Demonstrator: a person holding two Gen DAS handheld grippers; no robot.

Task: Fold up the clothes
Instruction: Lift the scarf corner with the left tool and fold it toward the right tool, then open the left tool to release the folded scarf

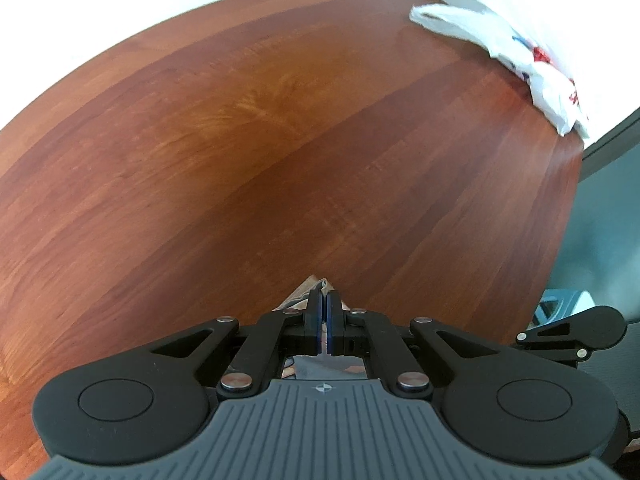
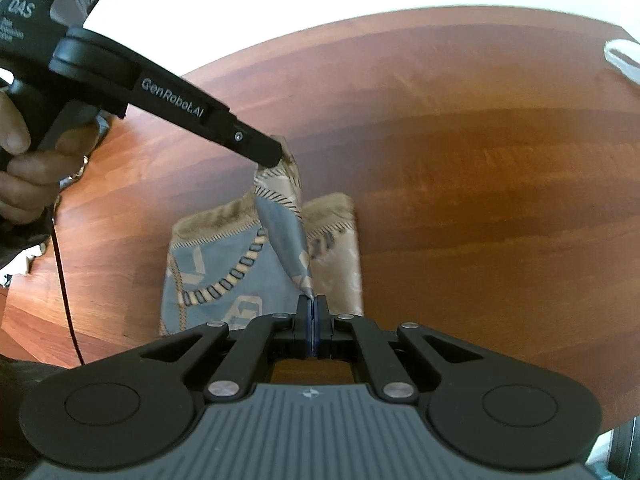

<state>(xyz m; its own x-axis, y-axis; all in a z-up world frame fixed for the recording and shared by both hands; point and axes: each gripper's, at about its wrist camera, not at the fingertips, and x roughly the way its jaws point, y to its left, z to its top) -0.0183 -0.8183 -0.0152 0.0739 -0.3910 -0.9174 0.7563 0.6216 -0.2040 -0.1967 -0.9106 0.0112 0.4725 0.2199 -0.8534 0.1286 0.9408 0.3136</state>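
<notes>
A patterned blue-and-tan cloth [image 2: 224, 268] lies partly folded on the brown wooden table [image 2: 480, 200]. My right gripper [image 2: 311, 300] is shut on one corner of the cloth, and a taut ridge of fabric runs from it up to the other corner. That far corner is pinched by my left gripper [image 2: 276, 160], held by a person's hand [image 2: 28, 168] at the left. In the left wrist view the left gripper [image 1: 324, 296] is shut, with a small tip of the cloth [image 1: 308, 286] showing past its fingers.
A white plastic bag [image 1: 516, 48] with red and blue print lies at the table's far right corner, its edge also visible as the bag [image 2: 622, 58]. A thin dark cable [image 2: 66, 288] hangs at the left. Floor and a dark object [image 1: 568, 300] show beyond the table's right edge.
</notes>
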